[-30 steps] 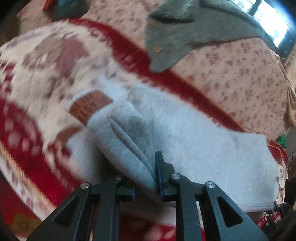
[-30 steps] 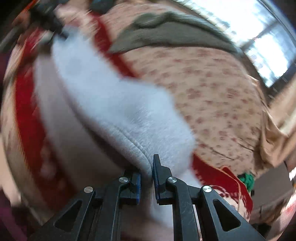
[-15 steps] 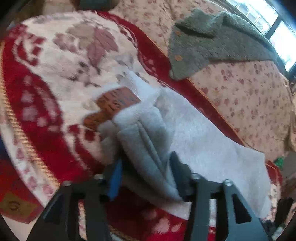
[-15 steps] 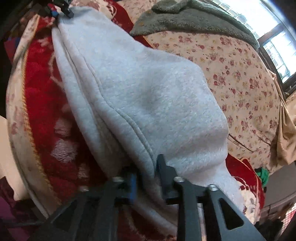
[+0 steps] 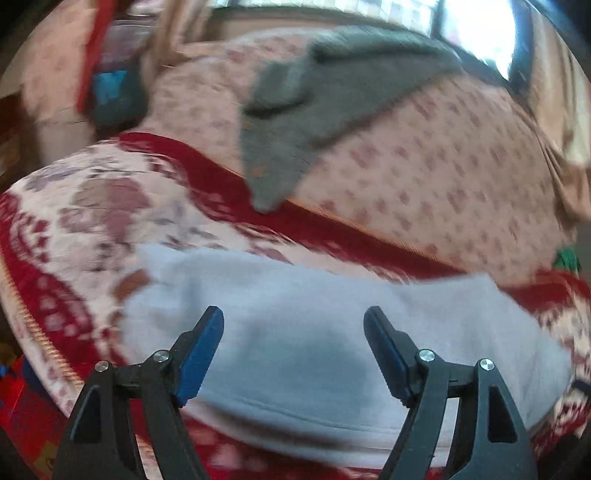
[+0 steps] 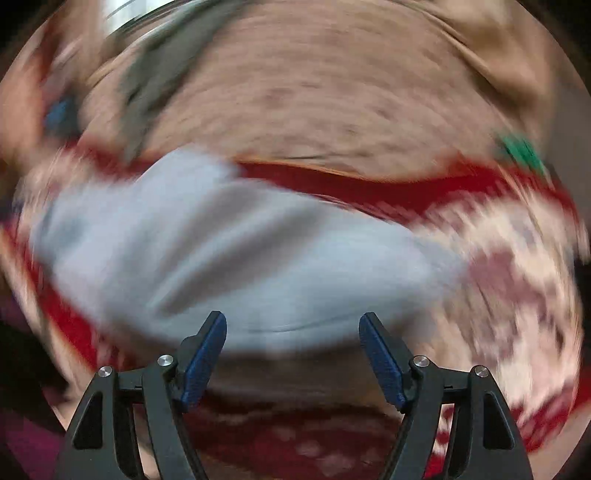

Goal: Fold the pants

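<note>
The light grey pants lie folded in a flat band on the red and cream patterned blanket. My left gripper is open just above the near edge of the pants, holding nothing. In the blurred right wrist view the same pants lie across the blanket, and my right gripper is open over their near edge, empty.
A dark grey knitted garment lies further back on the pink floral bedspread. A blue object sits at the far left. A bright window is behind. A green item shows at the right edge.
Both grippers have let go of the pants and opened wide. The pants dropped flat onto the blanket. Both cameras have pulled back and swung, blurring the views.
</note>
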`<state>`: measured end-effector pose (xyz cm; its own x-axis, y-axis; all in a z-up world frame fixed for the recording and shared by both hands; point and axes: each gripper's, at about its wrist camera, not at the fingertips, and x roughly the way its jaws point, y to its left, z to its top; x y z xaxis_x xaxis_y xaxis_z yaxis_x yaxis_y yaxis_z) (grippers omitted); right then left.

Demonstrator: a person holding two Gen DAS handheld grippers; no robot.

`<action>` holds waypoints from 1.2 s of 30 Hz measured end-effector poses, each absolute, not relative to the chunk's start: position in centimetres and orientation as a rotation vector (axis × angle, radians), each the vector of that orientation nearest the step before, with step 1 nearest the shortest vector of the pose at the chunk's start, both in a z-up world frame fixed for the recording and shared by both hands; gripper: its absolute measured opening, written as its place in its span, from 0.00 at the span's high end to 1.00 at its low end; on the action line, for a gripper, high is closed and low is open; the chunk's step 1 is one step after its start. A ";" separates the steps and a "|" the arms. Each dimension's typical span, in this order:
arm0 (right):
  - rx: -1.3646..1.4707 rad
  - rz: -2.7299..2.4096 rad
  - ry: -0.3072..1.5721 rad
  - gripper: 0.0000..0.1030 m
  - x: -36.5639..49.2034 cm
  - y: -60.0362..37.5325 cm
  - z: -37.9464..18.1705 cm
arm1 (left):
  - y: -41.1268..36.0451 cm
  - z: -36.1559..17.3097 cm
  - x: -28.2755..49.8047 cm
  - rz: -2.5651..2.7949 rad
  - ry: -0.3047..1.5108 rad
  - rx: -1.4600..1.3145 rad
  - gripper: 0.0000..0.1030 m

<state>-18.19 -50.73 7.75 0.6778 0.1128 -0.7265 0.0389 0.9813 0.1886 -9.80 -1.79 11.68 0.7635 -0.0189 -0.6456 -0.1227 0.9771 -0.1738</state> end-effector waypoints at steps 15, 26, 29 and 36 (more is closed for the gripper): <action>0.598 0.013 0.815 0.80 -12.2 -61.4 4.7 | -7.3 3.4 -5.8 0.015 0.935 -0.124 0.25; 0.675 -0.036 0.835 0.43 -17.8 -62.9 3.7 | -7.9 2.9 -6.1 0.020 0.906 -0.105 0.19; 0.815 0.024 0.796 0.20 -19.6 -63.5 3.5 | -7.9 2.9 -6.1 0.018 0.901 -0.107 0.19; 0.669 -0.019 0.902 0.21 -22.5 -60.5 3.1 | -7.7 2.9 -6.1 0.017 0.896 -0.119 0.19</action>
